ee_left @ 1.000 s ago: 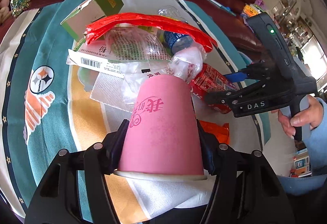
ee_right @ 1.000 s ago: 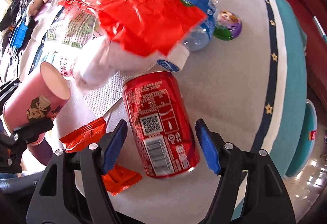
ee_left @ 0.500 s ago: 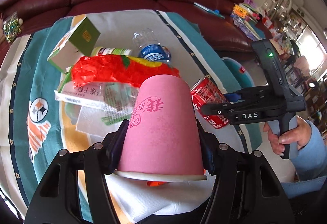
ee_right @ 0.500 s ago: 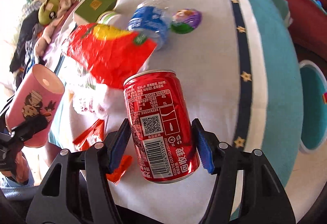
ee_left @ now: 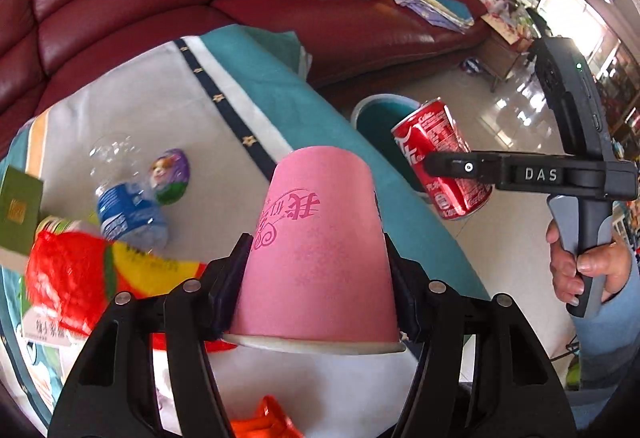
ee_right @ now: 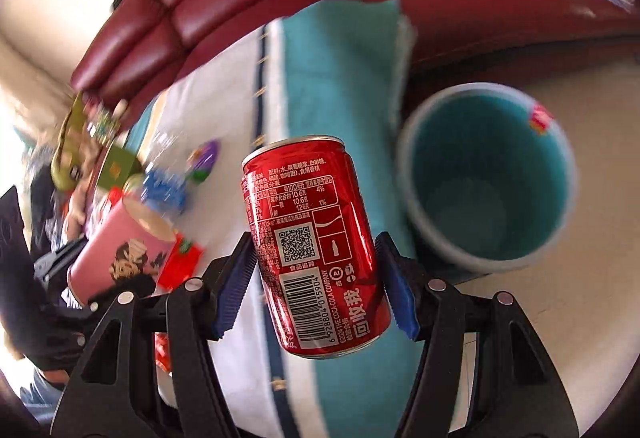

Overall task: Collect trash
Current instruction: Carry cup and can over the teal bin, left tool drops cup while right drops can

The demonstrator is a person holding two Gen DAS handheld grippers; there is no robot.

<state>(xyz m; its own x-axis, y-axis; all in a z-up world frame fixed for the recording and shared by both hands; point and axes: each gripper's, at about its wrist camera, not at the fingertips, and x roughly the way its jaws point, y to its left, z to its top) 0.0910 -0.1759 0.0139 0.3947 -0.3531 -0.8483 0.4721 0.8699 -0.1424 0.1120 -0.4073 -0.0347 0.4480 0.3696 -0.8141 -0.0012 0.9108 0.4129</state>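
Since a second ago both tools have swung away from the trash pile toward the table's edge, so the teal bin (ee_right: 486, 174) on the floor now shows beside the table (ee_left: 168, 110). The right tool (ee_right: 316, 270), which then straddled the red can (ee_right: 316, 254) lying on the table with its pads apart from it, has closed its jaws onto the can and carries it in the air, tilted, near the bin's rim. The left tool (ee_left: 316, 274) is clamped on the pink paper cup (ee_left: 318, 246), held upside down, rim toward the camera, as before. Both tools point steeply downward. The person's right hand (ee_left: 580, 270) grips the right tool's handle. A blue-labelled bottle (ee_left: 128, 206), a red bag (ee_left: 80, 278) and a green box (ee_left: 18, 206) lie on the table.
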